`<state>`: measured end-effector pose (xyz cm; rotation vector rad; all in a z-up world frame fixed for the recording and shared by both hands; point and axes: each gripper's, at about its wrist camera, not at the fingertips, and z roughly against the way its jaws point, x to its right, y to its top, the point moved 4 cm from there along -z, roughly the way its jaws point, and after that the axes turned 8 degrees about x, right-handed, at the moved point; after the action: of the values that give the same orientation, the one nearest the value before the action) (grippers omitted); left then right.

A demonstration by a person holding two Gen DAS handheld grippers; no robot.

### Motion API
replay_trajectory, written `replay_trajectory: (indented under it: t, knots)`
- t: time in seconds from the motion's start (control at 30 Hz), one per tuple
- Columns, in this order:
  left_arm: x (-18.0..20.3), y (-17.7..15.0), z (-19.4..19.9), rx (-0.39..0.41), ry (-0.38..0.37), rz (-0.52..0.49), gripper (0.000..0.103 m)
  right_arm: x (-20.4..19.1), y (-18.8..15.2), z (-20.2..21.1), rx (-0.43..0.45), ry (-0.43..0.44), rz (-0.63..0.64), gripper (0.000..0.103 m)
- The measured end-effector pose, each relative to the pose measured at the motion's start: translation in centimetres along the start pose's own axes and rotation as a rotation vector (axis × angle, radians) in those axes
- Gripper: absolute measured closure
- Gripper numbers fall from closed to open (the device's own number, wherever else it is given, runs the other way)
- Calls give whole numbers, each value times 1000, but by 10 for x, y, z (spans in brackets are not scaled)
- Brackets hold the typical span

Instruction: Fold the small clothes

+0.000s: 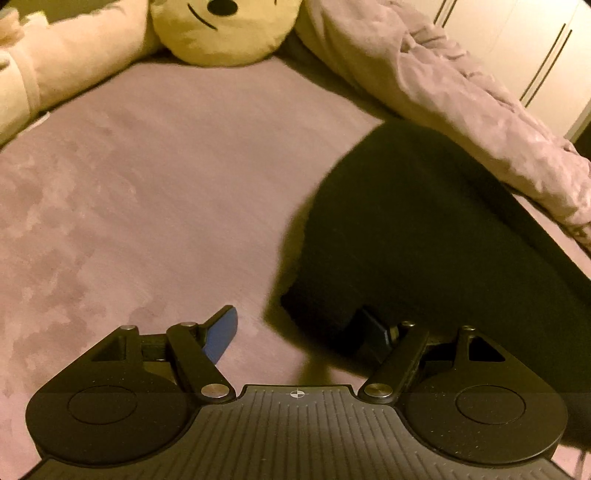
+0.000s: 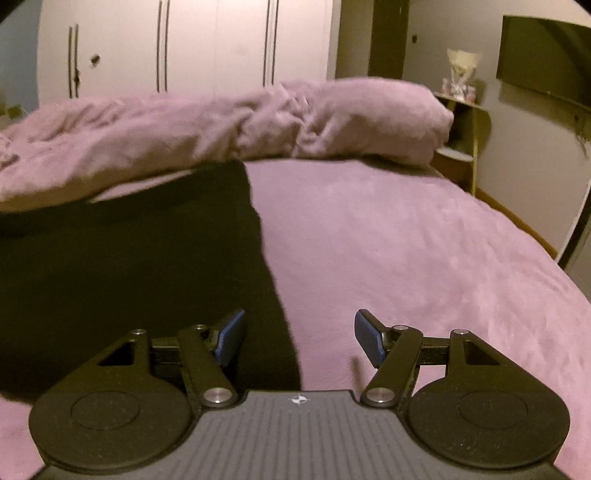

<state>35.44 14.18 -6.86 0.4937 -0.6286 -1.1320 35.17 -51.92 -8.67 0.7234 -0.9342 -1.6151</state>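
Black garment (image 1: 424,236) hides the left tongs' (image 1: 301,332) right fingertip.

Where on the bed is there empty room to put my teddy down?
Bare sheet lies between the plush bear and the black garment. More sheet is free right of the garment, below the bunched duvet. It is crowded along the duvet, where the garment meets it.

A home bedroom: a bed (image 2: 406,240) under a mauve sheet, a rumpled duvet (image 2: 221,122), a plush bear (image 1: 225,29) at its head, white wardrobes (image 2: 207,44), a wall TV (image 2: 546,55) and a bedside shelf (image 2: 465,140)
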Motion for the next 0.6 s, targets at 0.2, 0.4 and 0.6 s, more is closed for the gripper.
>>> replay_trajectory:
  t: [0.2,0.4,0.6]
  knots:
    - [2,0,0,14,38,-16,23,-25,-16,29,7,85,-33,29]
    - [25,3,21,66,53,-100,24,-49,-35,38,-29,138,-41,25]
    - [51,10,22,106,49,-201,23,-49,-35,38,-19,111,-45,25]
